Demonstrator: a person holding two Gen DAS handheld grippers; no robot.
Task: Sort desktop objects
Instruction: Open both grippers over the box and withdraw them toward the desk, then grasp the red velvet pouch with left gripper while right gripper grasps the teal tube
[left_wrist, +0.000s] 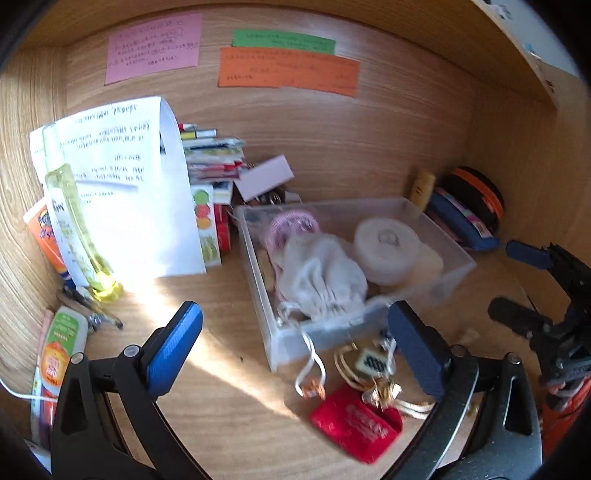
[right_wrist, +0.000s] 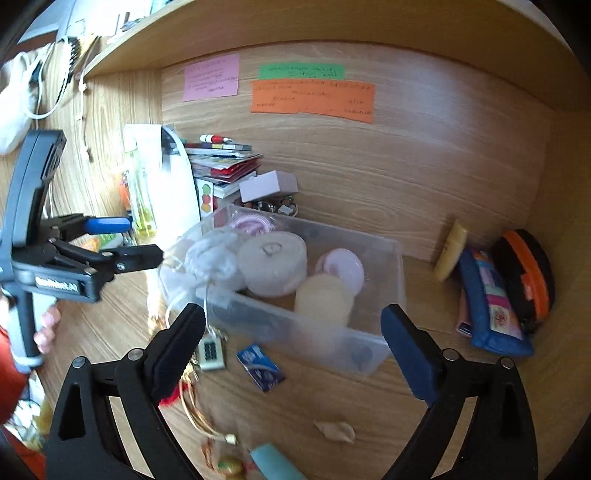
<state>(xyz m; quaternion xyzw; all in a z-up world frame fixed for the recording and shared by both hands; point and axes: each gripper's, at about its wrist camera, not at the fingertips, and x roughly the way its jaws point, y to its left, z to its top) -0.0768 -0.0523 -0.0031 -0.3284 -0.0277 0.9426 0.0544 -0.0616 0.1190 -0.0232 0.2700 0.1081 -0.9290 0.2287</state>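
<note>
A clear plastic box (left_wrist: 454, 258) stands in the middle of the wooden desk, holding a white drawstring pouch (left_wrist: 321, 277), a white round container (left_wrist: 386, 243) and a pink item (left_wrist: 291, 225). In front of it lie a red packet (left_wrist: 354, 424) and a small keychain charm (left_wrist: 371, 363). My left gripper (left_wrist: 295, 310) is open at the box's near corner, its pads touching nothing. My right gripper (right_wrist: 293, 312) is open too, just short of the box (right_wrist: 399, 258), with a blue packet (right_wrist: 260, 367) and a shell (right_wrist: 336, 430) on the desk below it.
White papers (left_wrist: 129, 184), a yellow bottle (left_wrist: 74, 206) and stacked booklets (left_wrist: 214, 155) crowd the back left. A yellow tube (right_wrist: 450, 254), a blue pencil case (right_wrist: 491, 306) and a black-orange pouch (right_wrist: 528, 273) sit at the right wall. Sticky notes (right_wrist: 314, 96) hang on the back panel.
</note>
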